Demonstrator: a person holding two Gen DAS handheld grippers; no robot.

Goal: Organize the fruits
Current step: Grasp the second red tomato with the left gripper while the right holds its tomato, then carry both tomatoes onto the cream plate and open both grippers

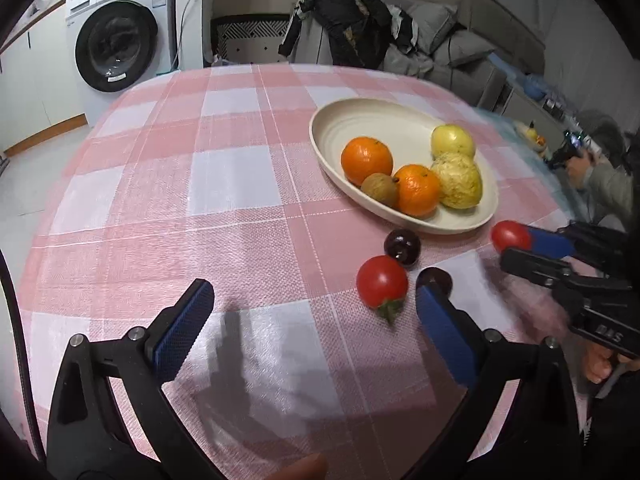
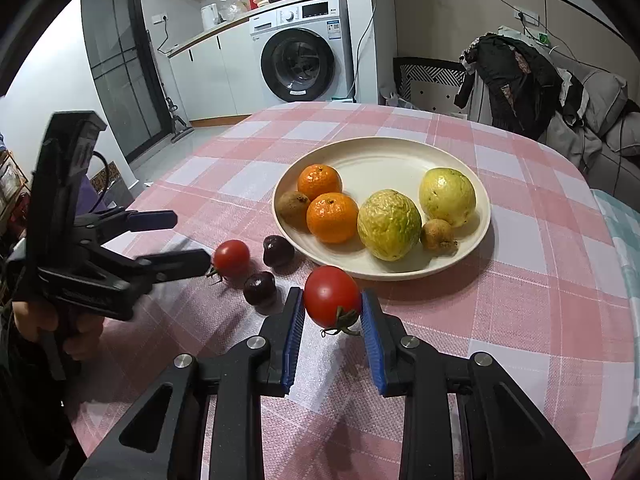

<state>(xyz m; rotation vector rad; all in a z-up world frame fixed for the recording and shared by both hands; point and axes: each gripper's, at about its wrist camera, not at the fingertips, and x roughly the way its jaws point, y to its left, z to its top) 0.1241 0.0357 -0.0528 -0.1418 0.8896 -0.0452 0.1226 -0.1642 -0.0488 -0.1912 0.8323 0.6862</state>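
The right tongs (image 2: 332, 312) are clamped on a tomato (image 2: 332, 296) at lower centre, just short of the plate (image 2: 384, 152). Best to carry it over the rim and release low, onto bare plate. The left tongs (image 1: 312, 308) stand apart, empty, near another tomato (image 1: 382, 282).

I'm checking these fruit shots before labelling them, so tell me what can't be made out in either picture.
- Left wrist view: the second dark fruit is half hidden behind the left gripper's blue pad.
- Left wrist view: the small brown fruit at the plate's near rim is hidden behind the wrinkled yellow fruit.
- Right wrist view: the held tomato's sides are covered by the right gripper's pads.
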